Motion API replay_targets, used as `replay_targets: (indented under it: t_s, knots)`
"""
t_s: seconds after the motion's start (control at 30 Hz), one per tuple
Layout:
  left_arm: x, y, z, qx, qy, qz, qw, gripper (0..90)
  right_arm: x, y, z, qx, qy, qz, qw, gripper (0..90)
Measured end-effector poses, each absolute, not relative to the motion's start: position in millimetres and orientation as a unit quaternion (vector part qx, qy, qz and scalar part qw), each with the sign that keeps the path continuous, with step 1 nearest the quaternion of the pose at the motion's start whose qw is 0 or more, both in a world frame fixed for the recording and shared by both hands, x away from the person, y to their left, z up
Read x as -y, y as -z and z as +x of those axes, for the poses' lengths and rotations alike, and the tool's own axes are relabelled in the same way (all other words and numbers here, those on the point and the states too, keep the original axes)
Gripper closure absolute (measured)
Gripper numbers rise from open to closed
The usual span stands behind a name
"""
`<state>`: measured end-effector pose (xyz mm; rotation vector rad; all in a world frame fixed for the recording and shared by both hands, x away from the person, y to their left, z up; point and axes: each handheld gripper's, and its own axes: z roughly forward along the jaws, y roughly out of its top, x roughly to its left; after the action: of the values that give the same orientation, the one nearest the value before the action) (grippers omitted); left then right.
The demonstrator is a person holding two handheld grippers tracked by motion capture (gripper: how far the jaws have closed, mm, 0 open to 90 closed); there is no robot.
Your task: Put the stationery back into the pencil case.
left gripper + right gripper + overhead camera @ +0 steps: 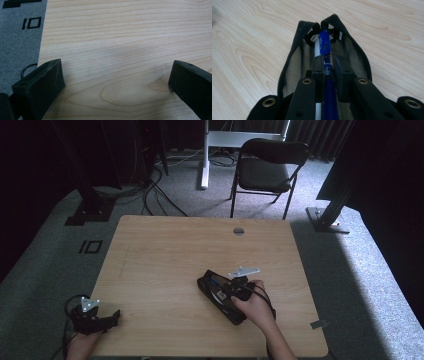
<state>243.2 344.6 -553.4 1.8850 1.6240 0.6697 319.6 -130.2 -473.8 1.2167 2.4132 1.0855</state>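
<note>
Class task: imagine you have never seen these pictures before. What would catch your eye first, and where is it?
First, the right gripper, shut on a blue pen inside the open black mesh pencil pouch, right of centre on the light wooden table. Next, the left gripper, jaws wide apart with nothing between them, at the table's near left corner. Beyond the table stands a black folding chair.

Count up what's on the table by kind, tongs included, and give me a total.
Tongs: 2, left tongs and right tongs
Pencil cases: 1, black mesh pencil case
Pens: 1, blue pen clamped by the right tongs inside the case
Total: 4
</note>
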Motion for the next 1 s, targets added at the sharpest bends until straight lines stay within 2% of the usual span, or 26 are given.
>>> replay_targets:
  t_s: [1.0]
  knots:
    - [-344.6, 553.4, 243.2, -0.605, -0.250, 0.703, 0.279, 0.2, 108.9, 495.0, 332.1, -0.842, -0.333, 0.415, 0.088, 79.3]
